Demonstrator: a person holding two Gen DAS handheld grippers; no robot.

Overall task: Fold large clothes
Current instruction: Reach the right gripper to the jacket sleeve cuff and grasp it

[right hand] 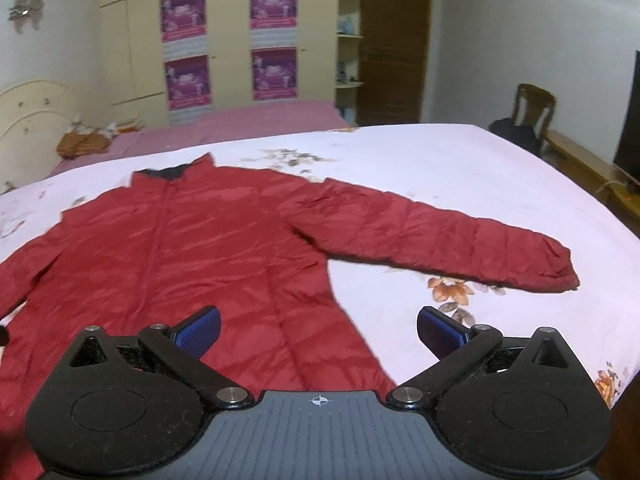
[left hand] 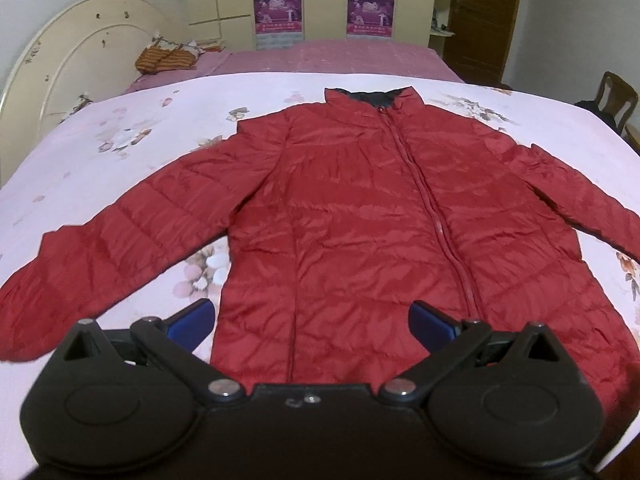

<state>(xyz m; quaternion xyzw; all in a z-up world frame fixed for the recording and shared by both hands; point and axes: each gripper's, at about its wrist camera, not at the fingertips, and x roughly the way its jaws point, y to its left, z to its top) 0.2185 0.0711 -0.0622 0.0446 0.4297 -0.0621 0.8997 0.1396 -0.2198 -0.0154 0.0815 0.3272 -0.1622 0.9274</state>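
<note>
A home bedroom. A bed (left hand: 120,152) with a floral sheet and a cream arched headboard (left hand: 72,52) fills the room, backed by a tall wardrobe (right hand: 232,40) bearing purple posters, a wooden door (right hand: 394,44) and a chair (right hand: 534,108).

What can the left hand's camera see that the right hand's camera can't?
Only the left wrist view shows the puffy red jacket's left sleeve cuff lying flat on the bed.

Only the right wrist view shows the right sleeve's cuff, a black screen on a wooden bench and a wall lamp.

Both show the quilted red zip-up jacket spread front-up on the floral sheet, purple posters on cupboards, a wooden chair, and an open gripper: left, right.
</note>
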